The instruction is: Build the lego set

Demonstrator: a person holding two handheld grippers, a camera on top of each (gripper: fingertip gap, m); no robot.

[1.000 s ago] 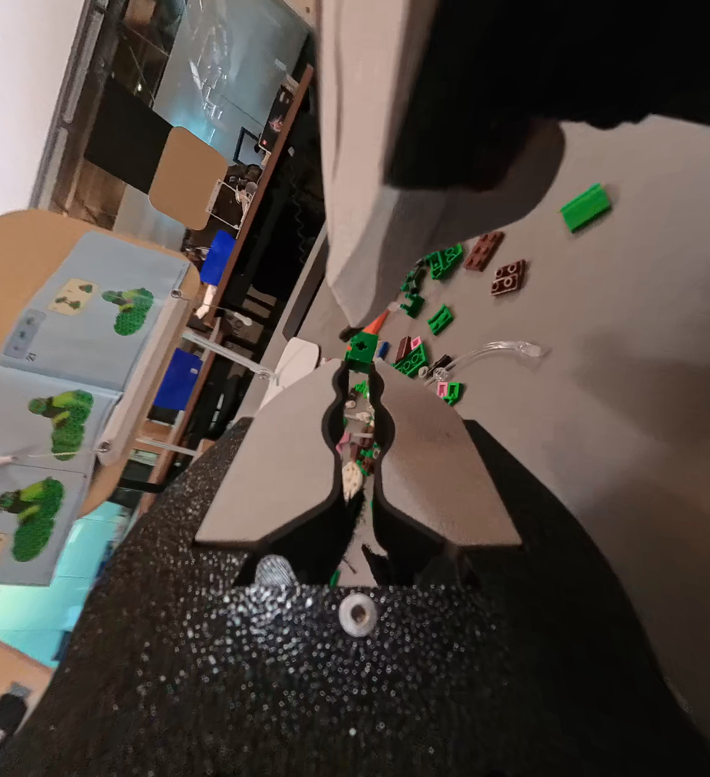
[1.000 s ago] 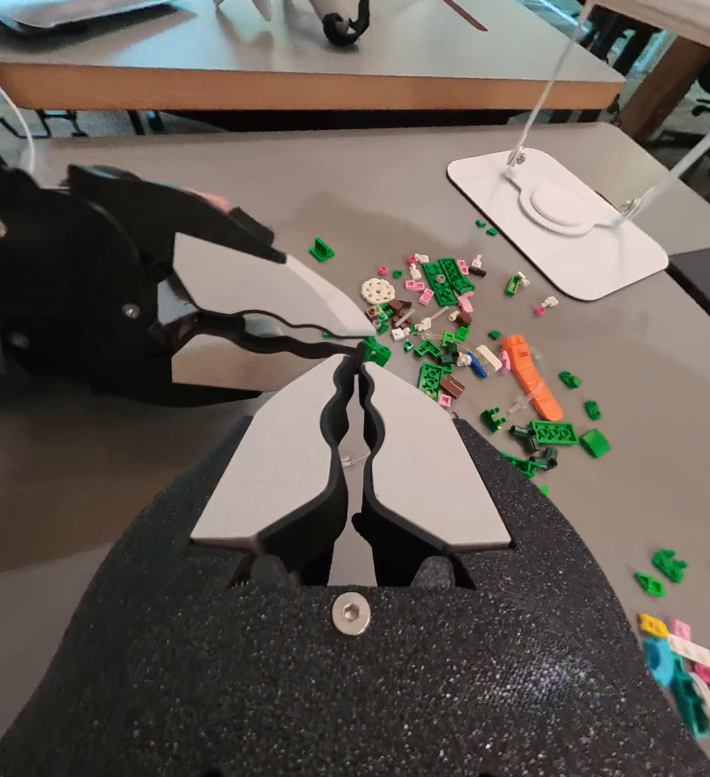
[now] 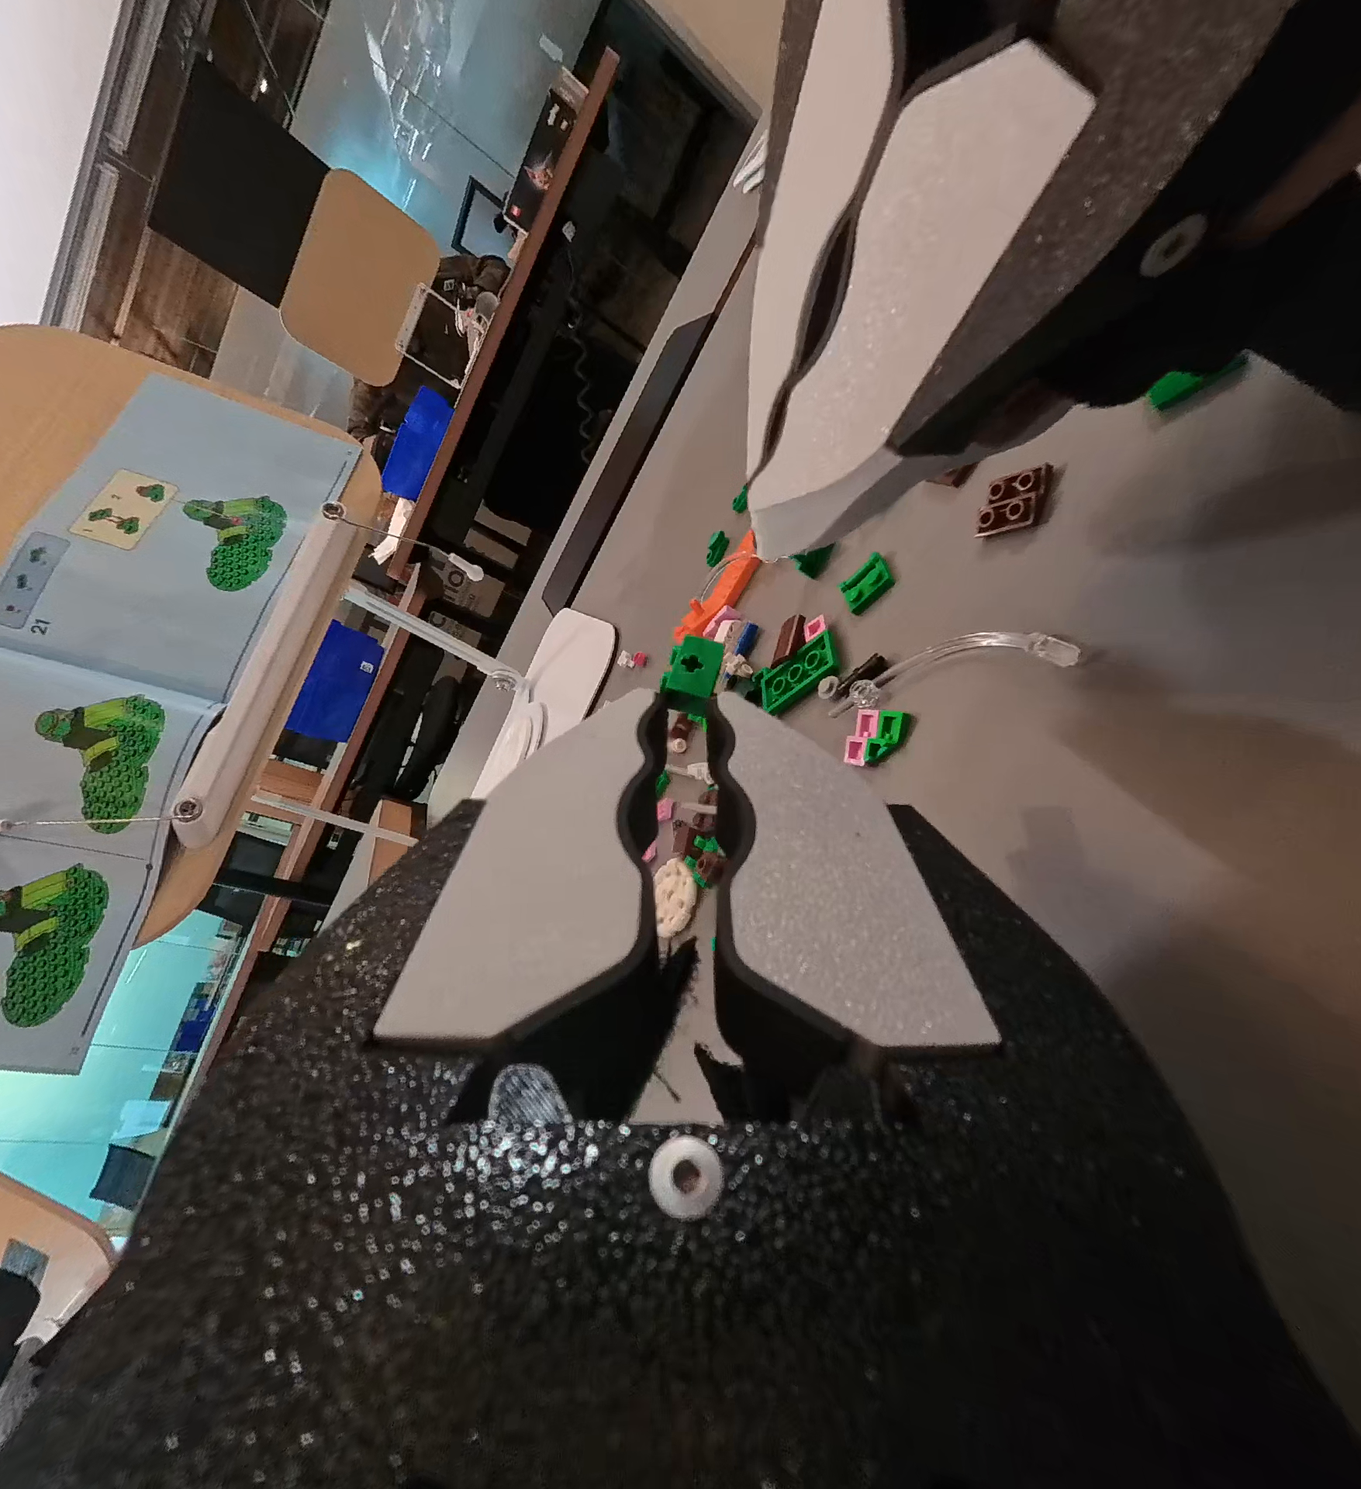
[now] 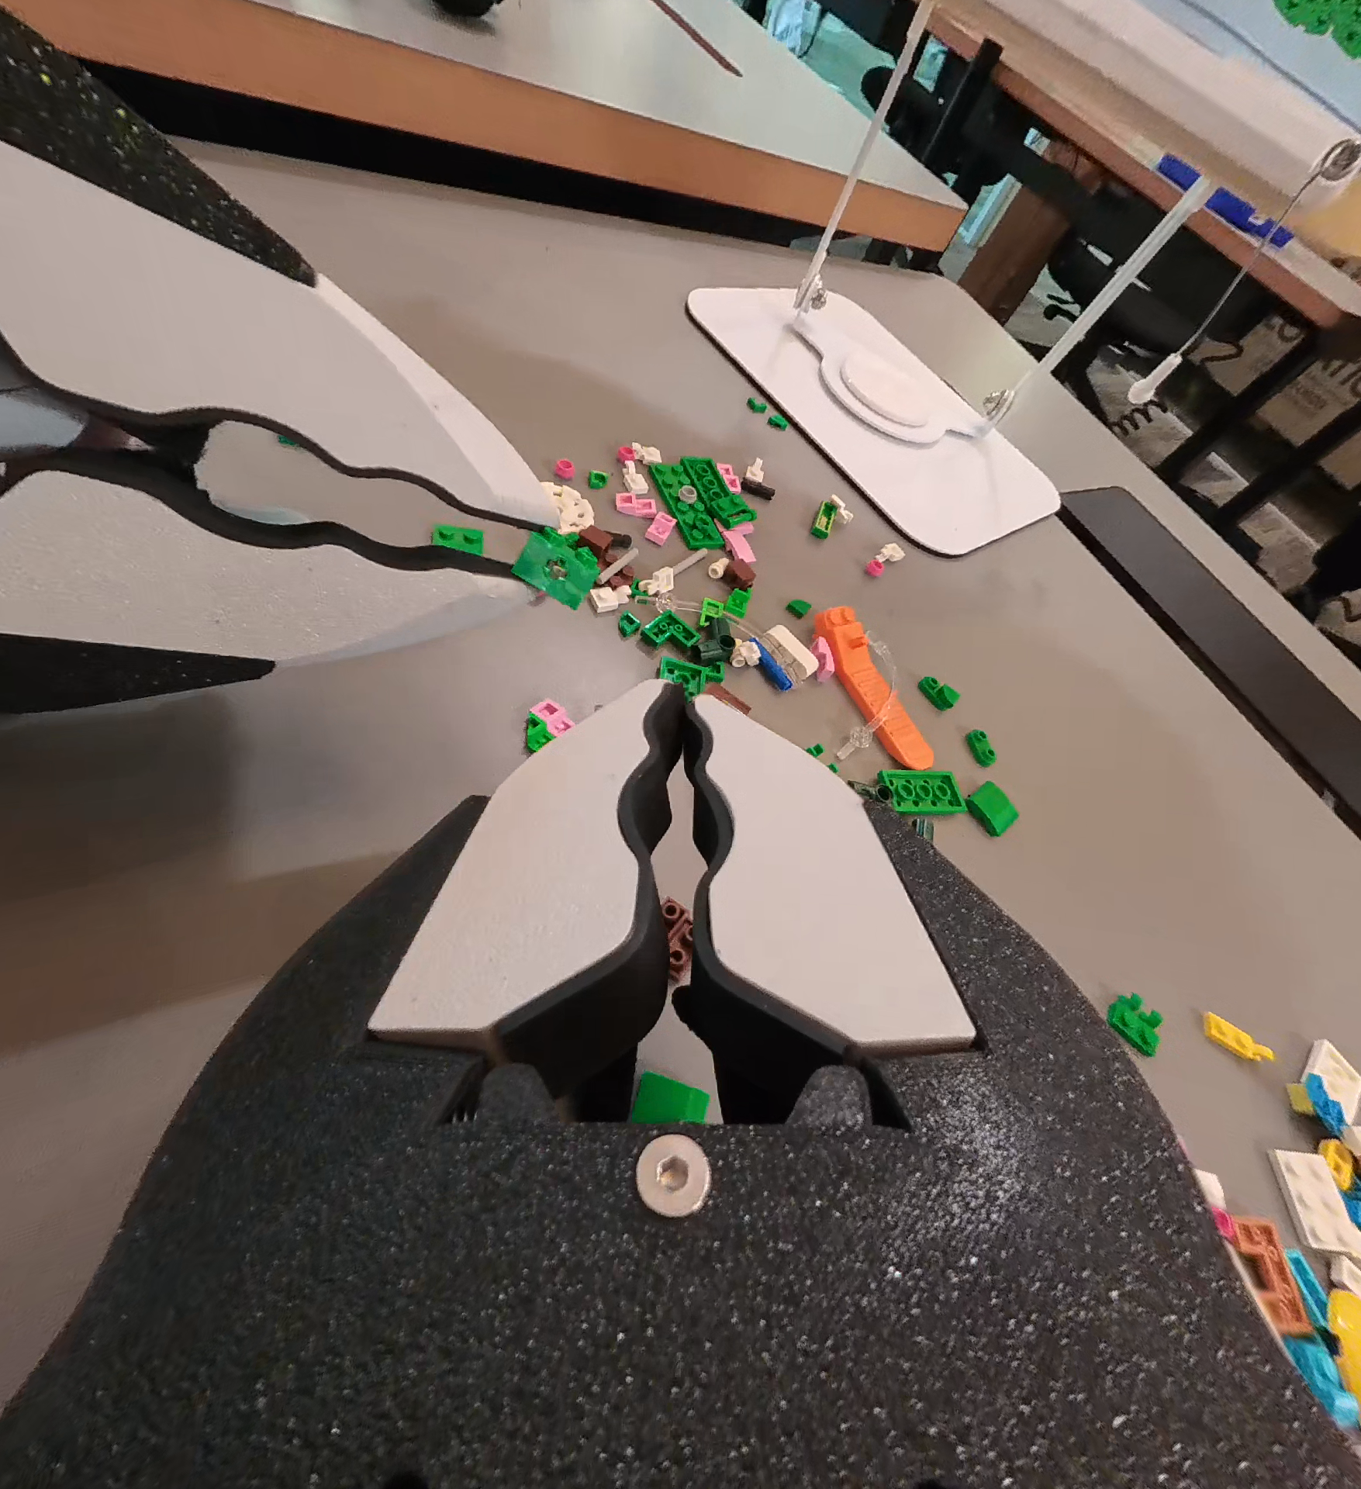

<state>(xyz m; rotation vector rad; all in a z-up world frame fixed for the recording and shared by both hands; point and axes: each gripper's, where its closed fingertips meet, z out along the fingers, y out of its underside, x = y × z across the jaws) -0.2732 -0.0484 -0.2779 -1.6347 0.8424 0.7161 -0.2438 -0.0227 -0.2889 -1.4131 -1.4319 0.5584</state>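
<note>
**Left wrist view: green brick pinched at your left tool's tips**

Your left tool (image 3: pixel 689 705) is clenched on a small green brick (image 3: pixel 691 665) with a cross-shaped hole in its face; the brick sticks out past the tips, above the table (image 3: pixel 1144 886). From the right wrist view the same brick (image 4: pixel 556 569) sits tilted between the left tool's (image 4: pixel 528 564) grey fingertips, over the edge of the loose pile.

Your right tool (image 4: pixel 681 699) has its fingers drawn together to a thin slit, and I see nothing between them; it hovers just short of the pile.

Writing: the open instruction booklet (image 3: pixel 97 685) on the clear stand carries printed step numbers beside pictures of a green build. I see no brand mark that can be read.

The pile (image 4: pixel 693 564) is mostly green plates and bricks, mixed with pink, white and brown bits, an orange brick separator (image 4: pixel 870 685) and a clear curved piece (image 3: pixel 975 649). Two brown plates (image 3: pixel 1011 499) lie apart from it. A second heap (image 4: pixel 1354 1209) of blue, yellow, white and pink pieces lies at the right edge.

The table is matte grey, with the stand's white base (image 4: pixel 870 403) on it. Behind stand more wood-edged tables and a tan chair (image 3: pixel 355 278).
</note>
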